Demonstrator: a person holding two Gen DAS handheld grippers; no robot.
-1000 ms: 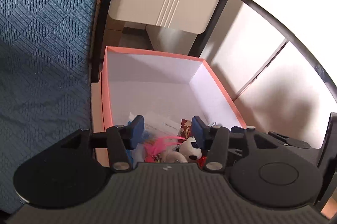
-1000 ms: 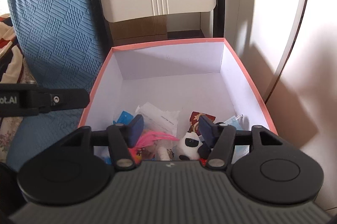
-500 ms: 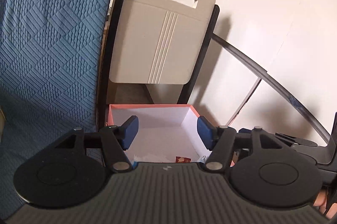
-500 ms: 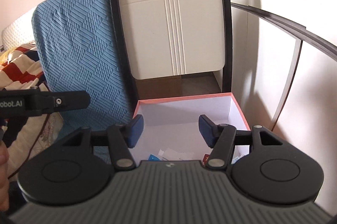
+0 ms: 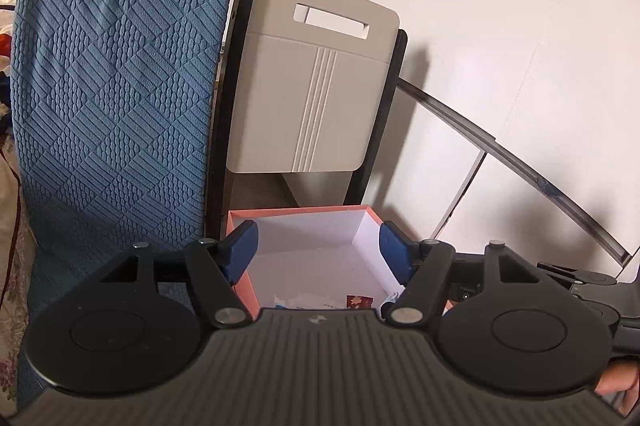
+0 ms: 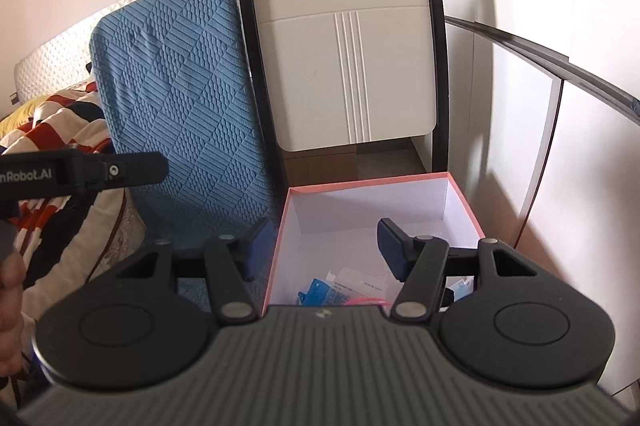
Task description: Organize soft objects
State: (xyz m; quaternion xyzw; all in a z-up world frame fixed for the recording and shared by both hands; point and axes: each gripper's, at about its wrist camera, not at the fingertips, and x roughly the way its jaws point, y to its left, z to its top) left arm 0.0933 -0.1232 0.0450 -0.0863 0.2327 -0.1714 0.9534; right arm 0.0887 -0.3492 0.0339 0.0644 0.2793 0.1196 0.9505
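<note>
A pink box with white inner walls (image 5: 296, 212) stands on the floor; in the right wrist view (image 6: 360, 183) it lies ahead and below. Small items lie on its bottom: white packets (image 6: 360, 280), a blue piece (image 6: 316, 288), a pink strand (image 6: 366, 302), a red packet (image 5: 359, 301). My left gripper (image 5: 318, 252) is open and empty, raised above the box's near part. My right gripper (image 6: 326, 246) is open and empty, above the box's left wall. The box's near contents are hidden behind both gripper bodies.
A blue textured cushion (image 5: 116, 106) leans upright left of the box, also in the right wrist view (image 6: 184, 106). A folded beige chair (image 5: 316, 86) stands behind the box against the white wall. A striped blanket (image 6: 52, 122) lies far left. The left gripper's body (image 6: 80, 172) crosses the right view.
Both grippers have risen and pulled back from the box. The plush toys seen between the fingers a second ago are now hidden below the gripper bodies. Both stay open.
</note>
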